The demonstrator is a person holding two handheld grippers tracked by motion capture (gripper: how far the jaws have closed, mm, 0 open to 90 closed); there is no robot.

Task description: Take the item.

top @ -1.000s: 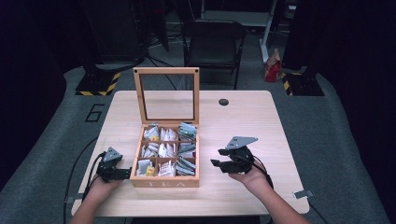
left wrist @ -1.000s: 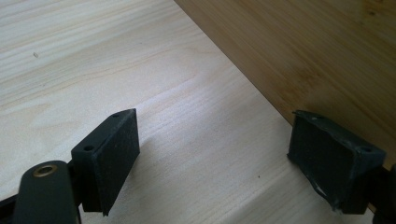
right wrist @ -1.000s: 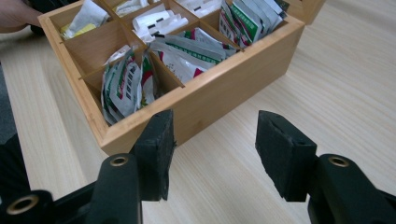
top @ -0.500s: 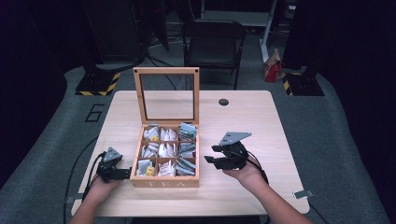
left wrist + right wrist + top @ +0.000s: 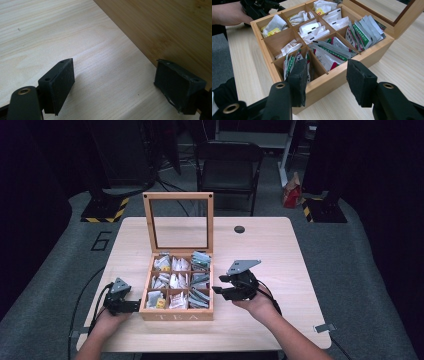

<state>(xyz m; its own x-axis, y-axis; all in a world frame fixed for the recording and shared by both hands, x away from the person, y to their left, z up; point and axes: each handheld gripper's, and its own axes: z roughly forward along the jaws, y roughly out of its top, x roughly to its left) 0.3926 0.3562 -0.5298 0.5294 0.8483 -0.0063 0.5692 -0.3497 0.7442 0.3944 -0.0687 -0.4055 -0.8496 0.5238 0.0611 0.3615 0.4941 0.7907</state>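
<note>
The tea box (image 5: 176, 287) sits near the front edge of the table (image 5: 280, 250), its glass lid (image 5: 178, 222) standing upright. The right gripper (image 5: 220, 289) hovers just beside the box's right wall, jaws half apart with nothing between them, having just been closing. The left gripper (image 5: 136, 306) rests by the left wall, jaws released and empty. Inside are nine compartments holding paper tea packets (image 5: 329, 53); these look light, thin and floppy, easily creased, so a pinch on an upstanding top edge seems best. One box, two grippers; the packets are too many to count.
</note>
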